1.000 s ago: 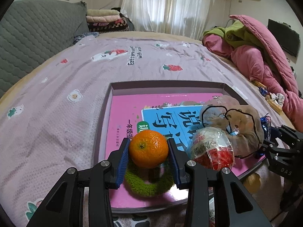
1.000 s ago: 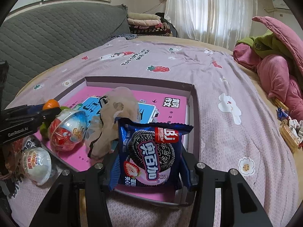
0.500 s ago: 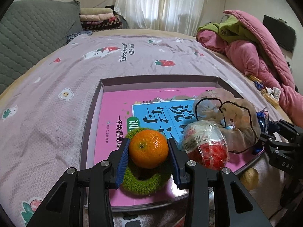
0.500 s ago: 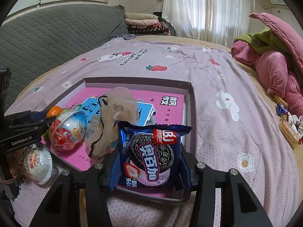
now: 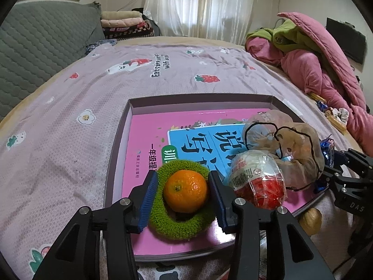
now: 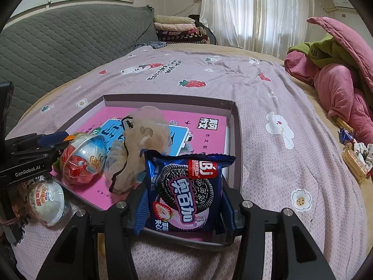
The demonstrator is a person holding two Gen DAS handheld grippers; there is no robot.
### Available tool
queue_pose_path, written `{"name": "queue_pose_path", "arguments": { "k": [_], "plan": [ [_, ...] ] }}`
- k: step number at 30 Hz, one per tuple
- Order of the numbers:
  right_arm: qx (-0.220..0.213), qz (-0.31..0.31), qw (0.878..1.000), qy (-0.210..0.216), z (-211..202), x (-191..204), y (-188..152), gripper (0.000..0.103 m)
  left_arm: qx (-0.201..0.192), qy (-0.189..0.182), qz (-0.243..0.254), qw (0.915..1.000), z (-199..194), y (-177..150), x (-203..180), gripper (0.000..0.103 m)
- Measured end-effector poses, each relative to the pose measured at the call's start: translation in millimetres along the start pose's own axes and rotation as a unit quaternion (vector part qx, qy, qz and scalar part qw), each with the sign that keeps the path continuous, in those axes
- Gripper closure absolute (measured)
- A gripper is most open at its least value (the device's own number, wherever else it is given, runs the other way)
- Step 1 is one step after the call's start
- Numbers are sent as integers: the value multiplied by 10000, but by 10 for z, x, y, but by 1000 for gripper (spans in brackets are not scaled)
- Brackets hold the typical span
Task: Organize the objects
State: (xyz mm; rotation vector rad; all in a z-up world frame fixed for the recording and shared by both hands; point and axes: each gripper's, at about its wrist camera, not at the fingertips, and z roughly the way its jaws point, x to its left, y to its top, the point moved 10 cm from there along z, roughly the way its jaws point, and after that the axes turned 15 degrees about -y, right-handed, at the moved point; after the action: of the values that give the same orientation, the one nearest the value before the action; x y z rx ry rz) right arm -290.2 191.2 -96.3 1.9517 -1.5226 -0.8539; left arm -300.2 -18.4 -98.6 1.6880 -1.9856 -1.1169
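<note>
Holding jaws parted around round orange tangerine [image 5: 185,191], you gripped blue foil biscuit packet [image 6: 186,193]; white capsule [image 6: 46,201] lower left remained outside.

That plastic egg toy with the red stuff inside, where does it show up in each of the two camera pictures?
Left wrist view: the egg toy lies right of centre, just right of the orange, on the pink book.
Right wrist view: the egg toy lies at the left, beside the other hand-held gripper.
Shared landmark: the crumpled beige bag, right next to the egg in both views.
</note>
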Motion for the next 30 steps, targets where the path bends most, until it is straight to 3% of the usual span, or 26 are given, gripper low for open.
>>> {"name": "queue_pose_path", "arguments": {
  "k": [7, 10, 30],
  "plan": [
    [-34, 33, 10000, -34, -27, -1, 8, 50, -68, -8, -43, 10000, -45, 35, 23, 55],
    [-62, 63, 10000, -35, -33, -16, 13, 41, -110, -15, -37, 9999, -75, 59, 17, 53],
    [-202, 124, 9997, -33, -98, -50, 92, 40, -203, 127, -121, 9996, -282, 50, -9, 43]
  ]
}}
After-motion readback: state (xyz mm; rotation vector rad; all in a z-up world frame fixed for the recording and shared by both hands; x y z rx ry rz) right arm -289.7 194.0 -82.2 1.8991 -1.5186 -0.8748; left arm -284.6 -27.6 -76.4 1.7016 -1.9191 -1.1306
